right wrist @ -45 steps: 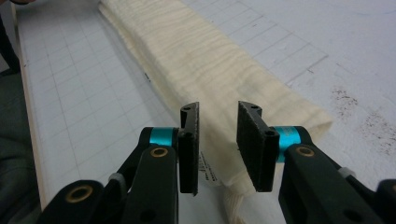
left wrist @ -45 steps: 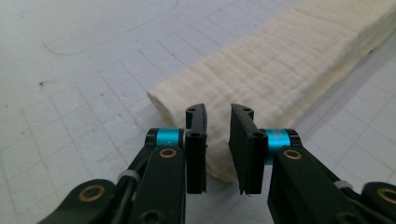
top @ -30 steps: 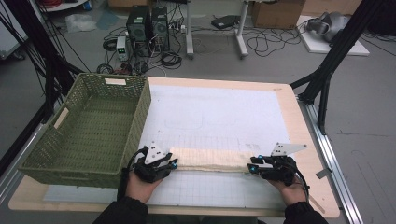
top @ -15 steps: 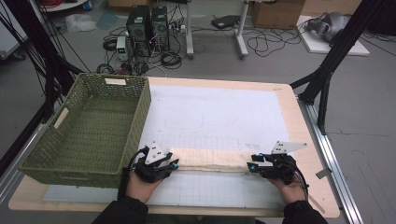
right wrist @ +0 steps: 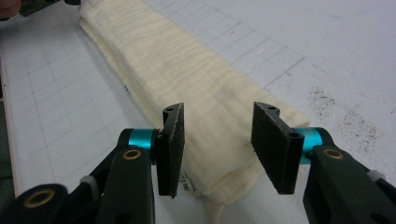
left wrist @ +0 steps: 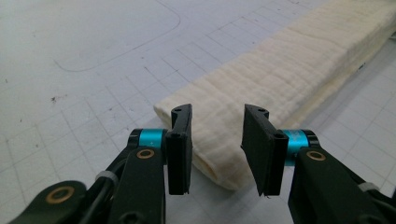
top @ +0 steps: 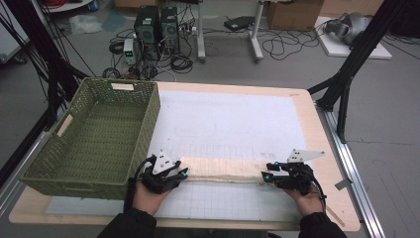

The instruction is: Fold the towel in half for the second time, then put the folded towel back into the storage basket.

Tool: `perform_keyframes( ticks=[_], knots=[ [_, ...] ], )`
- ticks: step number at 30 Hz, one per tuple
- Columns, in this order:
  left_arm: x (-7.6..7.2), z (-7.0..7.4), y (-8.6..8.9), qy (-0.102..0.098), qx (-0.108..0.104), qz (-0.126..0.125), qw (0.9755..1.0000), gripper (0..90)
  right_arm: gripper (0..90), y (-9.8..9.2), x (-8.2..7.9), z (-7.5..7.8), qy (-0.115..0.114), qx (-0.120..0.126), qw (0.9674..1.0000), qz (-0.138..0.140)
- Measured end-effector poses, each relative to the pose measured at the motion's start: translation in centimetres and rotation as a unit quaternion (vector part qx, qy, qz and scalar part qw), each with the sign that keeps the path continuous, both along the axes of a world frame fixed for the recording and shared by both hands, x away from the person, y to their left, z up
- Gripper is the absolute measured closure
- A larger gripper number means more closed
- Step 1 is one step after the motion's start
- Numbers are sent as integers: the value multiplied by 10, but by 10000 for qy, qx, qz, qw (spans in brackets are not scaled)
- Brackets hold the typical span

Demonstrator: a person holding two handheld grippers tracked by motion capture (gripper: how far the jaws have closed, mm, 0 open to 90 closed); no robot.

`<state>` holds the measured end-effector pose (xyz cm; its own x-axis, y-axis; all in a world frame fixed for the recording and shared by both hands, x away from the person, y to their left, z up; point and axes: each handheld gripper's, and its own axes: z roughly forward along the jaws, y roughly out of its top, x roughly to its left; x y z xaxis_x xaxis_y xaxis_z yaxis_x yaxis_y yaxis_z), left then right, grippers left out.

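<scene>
Both tongs, L & R, apart (just opening) at folded cloth ends.

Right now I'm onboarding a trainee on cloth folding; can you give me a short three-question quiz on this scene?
1. True or false: the folded cream cloth lies inside the green wicker basket.
2. What lies between the open jaws of the left tongs?
3. The right tongs are: A) shut on the cloth, B) open over its end.

Key: 1 false, it lies on the white grid mat; 2 the cloth's end; 3 B.
</scene>
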<state>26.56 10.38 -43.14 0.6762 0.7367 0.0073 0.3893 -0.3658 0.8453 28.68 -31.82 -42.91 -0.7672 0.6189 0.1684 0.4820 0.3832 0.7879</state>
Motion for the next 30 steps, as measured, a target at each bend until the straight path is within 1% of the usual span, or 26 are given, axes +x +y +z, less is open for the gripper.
perform_keyframes(
  ticks=[6,14,16,18,20,21,23,25,26,28,30],
  knots=[
    [0,0,0,5,8,10,10000,621,520,0,0,0,-14,-12,10000,-25],
    [0,0,0,4,-9,8,10000,623,518,-1,0,0,-19,-17,10000,-78],
    [0,-1,0,20,0,7,10000,612,516,-1,1,0,-31,-25,9999,-114],
    [0,-1,0,42,21,4,10000,605,512,-2,3,1,-35,-16,9998,-210],
    [1,-2,-1,61,25,20,10000,602,498,-2,4,1,33,-49,9994,-341],
    [2,-2,-1,93,50,28,9999,600,492,-2,5,0,62,-60,9992,-380],
    [3,-4,-1,201,98,34,9997,595,478,-2,8,-4,162,-156,9986,-470],
    [4,-6,-2,312,222,30,9993,593,478,-1,9,-9,285,-205,9982,-494],
    [4,-8,-3,372,214,34,9991,591,474,0,10,-12,339,-290,9978,-495],
    [5,-10,-3,480,249,19,9985,587,473,1,10,-15,419,-332,9973,-509],
    [6,-11,-3,562,207,21,9982,583,489,2,9,-15,413,-363,9972,-510]
  ],
)
